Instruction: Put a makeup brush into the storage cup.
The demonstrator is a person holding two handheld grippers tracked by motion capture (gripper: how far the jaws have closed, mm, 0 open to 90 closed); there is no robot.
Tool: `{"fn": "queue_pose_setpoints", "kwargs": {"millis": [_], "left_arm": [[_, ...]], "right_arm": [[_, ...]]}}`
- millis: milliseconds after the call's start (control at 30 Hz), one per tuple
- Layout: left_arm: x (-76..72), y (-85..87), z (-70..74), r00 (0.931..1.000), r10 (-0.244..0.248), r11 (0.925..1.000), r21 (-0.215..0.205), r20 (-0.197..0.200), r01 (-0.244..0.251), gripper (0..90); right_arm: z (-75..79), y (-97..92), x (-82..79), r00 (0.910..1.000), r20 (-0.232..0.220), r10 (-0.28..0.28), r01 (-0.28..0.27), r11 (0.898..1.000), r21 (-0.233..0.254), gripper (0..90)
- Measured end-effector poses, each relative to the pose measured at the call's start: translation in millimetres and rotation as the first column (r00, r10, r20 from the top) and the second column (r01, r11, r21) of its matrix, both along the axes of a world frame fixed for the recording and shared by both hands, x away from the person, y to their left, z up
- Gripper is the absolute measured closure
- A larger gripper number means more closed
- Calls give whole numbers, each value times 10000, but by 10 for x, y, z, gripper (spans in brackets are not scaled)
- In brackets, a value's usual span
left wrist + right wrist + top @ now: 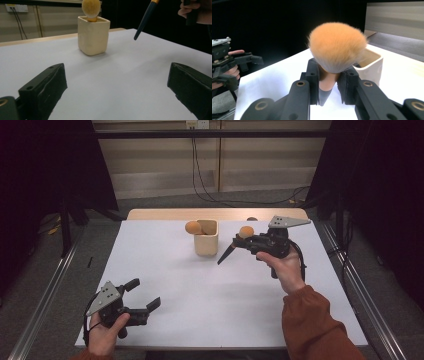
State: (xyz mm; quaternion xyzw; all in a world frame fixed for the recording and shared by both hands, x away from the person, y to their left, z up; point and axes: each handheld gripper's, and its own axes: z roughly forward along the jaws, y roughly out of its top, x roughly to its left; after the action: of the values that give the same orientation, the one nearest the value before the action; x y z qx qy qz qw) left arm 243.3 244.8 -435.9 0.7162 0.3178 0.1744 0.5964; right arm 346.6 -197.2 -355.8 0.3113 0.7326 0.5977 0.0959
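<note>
Writing: we read none on the brush (337, 50), clenched in our right hand-held gripper (329, 82) beside the cup (206, 239); left hand-held gripper (145, 297) released above the worktop (200, 290).

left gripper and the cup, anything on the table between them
Nothing: in the high view bare white table runs from the open left gripper to the cup. The left gripper view shows the same.
</note>
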Motion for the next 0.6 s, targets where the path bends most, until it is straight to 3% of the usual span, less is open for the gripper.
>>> {"fn": "queue_pose_setpoints", "kwargs": {"millis": [600], "left_arm": [[-25,4,-1,10000,-44,9997,235,40,43,15]], "right_arm": [[253,74,365,9989,88,-466,470,9976,-507,731]]}}
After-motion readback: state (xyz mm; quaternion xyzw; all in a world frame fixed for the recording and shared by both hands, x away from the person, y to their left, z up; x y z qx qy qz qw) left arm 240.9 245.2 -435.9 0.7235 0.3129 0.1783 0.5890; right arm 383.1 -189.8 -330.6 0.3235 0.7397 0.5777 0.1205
